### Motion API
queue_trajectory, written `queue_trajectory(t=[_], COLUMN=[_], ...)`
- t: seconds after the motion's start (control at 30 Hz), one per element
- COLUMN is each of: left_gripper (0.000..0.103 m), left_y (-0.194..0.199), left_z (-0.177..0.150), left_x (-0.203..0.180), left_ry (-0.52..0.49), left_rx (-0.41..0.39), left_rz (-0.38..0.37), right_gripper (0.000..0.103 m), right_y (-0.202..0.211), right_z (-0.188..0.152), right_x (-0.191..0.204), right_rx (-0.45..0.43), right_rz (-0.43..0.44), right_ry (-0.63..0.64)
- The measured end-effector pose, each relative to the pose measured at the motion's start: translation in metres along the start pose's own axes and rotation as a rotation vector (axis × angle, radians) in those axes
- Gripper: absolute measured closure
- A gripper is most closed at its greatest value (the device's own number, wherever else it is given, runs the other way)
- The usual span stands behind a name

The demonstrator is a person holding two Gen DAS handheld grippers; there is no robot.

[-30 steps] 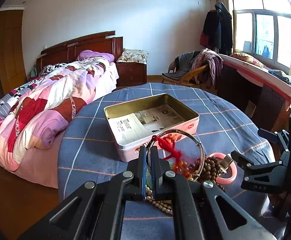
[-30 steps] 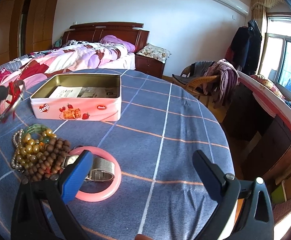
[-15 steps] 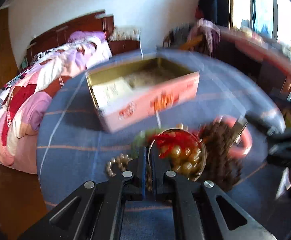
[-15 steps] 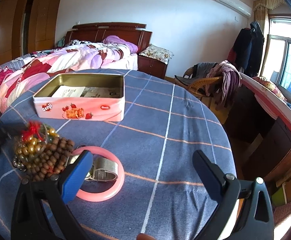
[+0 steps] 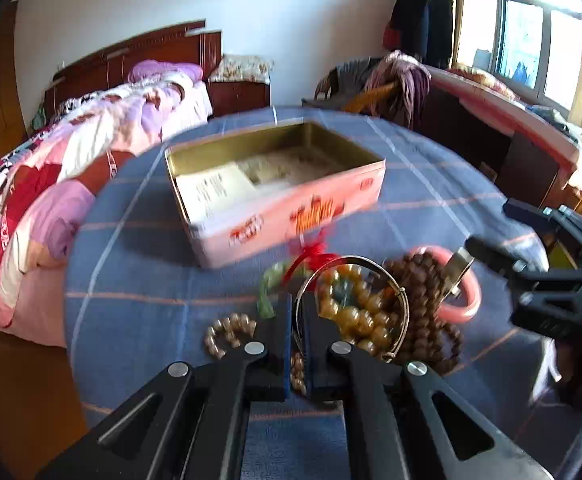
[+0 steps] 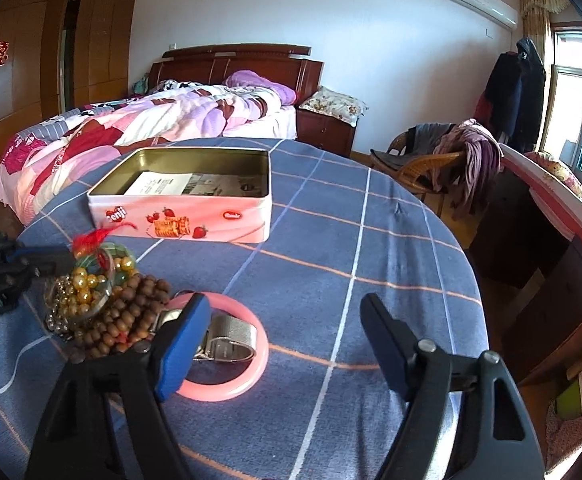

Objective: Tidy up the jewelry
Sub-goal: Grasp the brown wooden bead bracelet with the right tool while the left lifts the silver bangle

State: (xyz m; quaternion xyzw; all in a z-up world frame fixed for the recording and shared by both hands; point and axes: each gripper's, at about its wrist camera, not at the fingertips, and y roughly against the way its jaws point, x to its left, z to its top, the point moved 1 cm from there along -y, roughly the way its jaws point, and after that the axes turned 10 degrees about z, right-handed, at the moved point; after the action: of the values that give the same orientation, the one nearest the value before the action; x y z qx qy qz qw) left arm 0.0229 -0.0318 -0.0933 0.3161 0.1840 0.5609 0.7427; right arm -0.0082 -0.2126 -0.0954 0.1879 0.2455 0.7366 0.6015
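Note:
My left gripper (image 5: 299, 312) is shut on a thin silver bangle (image 5: 395, 276) with a red knot tassel (image 5: 311, 252); it holds the bangle low over the jewelry pile. The pile has amber beads (image 5: 355, 316), brown wooden beads (image 5: 423, 280), a pearl strand (image 5: 227, 332) and a green bangle (image 5: 267, 292). The open pink tin (image 5: 291, 208) stands behind, paper inside. In the right wrist view the pile (image 6: 103, 304) lies left of my open, empty right gripper (image 6: 287, 340). A pink bangle (image 6: 247, 372) with a metal watch (image 6: 227, 340) lies under its left finger.
The round table has a blue checked cloth (image 6: 351, 264). A bed (image 6: 151, 120) stands beyond its far left edge. A wicker chair with clothes (image 6: 443, 160) and a long desk (image 6: 551, 208) are at the right. My right gripper's body (image 5: 551, 280) shows at the right of the left wrist view.
My left gripper came down from in front of the tin with the silver bangle and now holds it low over the bead pile. The right gripper stayed open and barely moved.

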Motion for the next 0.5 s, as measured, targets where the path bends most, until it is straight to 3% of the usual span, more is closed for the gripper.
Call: queue_trajectory(t=[0.13,0.5], left_gripper=[0.100,0.100], left_y=[0.022,0.023], left_z=[0.014,0.014], left_x=[0.005,0.021], left_ry=[0.010,0.023], left_rx=[-0.074,-0.114], left_rz=[0.002,0.154], right_gripper=[0.024,0.036], right_y=[-0.001,-0.003], right_z=[0.000,0.021], right_x=[0.001,0.028], right_rx=[0.000,0.017], right_rz=[0.009,0.154], right_ry=[0.001,0.035])
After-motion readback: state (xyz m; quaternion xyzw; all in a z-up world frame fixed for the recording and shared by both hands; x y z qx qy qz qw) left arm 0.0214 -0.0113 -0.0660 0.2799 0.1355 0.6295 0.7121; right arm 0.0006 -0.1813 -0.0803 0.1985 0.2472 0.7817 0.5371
